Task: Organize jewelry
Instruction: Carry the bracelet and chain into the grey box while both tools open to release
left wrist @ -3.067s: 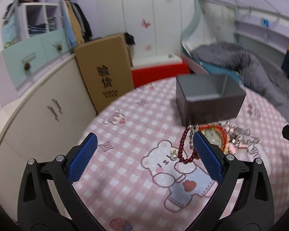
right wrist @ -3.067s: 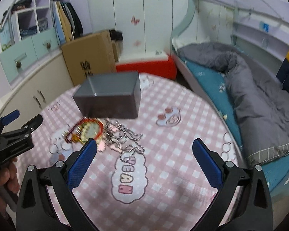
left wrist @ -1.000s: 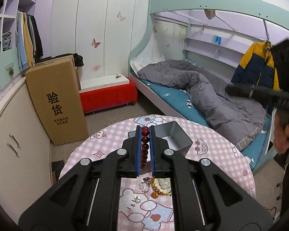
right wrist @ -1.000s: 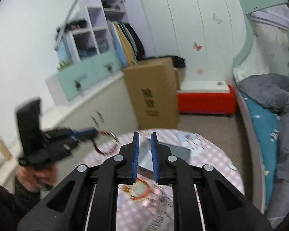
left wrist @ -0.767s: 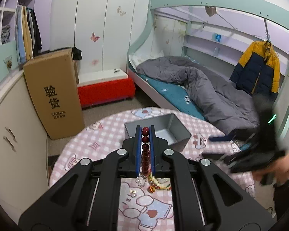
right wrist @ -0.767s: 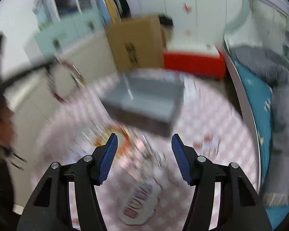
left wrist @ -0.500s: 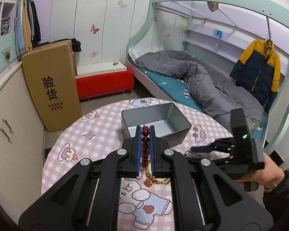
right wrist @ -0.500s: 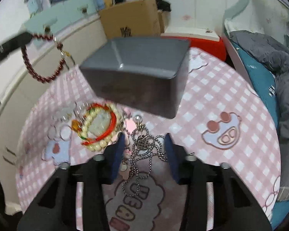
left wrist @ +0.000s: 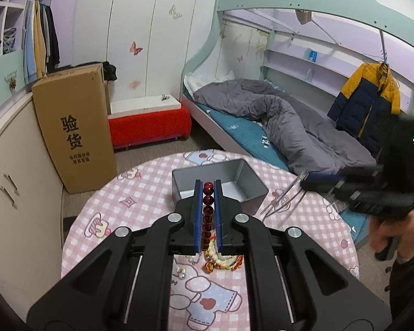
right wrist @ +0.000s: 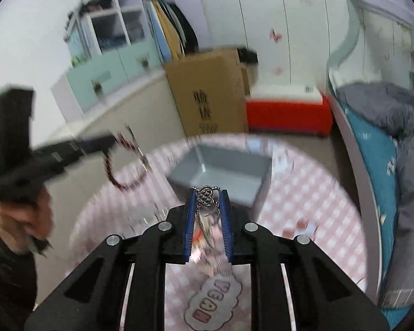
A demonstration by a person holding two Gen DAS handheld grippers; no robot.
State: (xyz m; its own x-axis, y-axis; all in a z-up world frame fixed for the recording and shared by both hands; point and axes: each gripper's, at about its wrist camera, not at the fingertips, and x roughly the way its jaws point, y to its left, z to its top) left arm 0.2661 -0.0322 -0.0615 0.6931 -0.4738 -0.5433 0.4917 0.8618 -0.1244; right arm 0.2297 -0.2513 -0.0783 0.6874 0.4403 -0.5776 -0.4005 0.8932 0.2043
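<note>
My left gripper (left wrist: pixel 208 186) is shut on a dark red bead bracelet (left wrist: pixel 207 212) and holds it high above the table, in front of the open grey box (left wrist: pixel 220 184). In the right wrist view the bracelet (right wrist: pixel 124 162) hangs from that gripper at left. My right gripper (right wrist: pixel 207 191) is shut on a silver chain necklace (right wrist: pixel 206 195), lifted above the table near the grey box (right wrist: pixel 223 171). In the left wrist view the chain (left wrist: pixel 284 204) dangles from it at right. A red and cream bead bracelet (left wrist: pixel 223 260) lies on the table.
The round table has a pink checked cloth (left wrist: pixel 140 193) with cartoon prints. Small pearl earrings (left wrist: pixel 180 269) lie by the bear print. A cardboard carton (left wrist: pixel 74 127) and cabinets stand at left, a red bench (left wrist: pixel 149 127) behind, a bunk bed (left wrist: pixel 276 127) at right.
My right gripper has shut on the silver chain necklace and lifted it off the table. My left gripper still holds the red bead bracelet aloft near the box.
</note>
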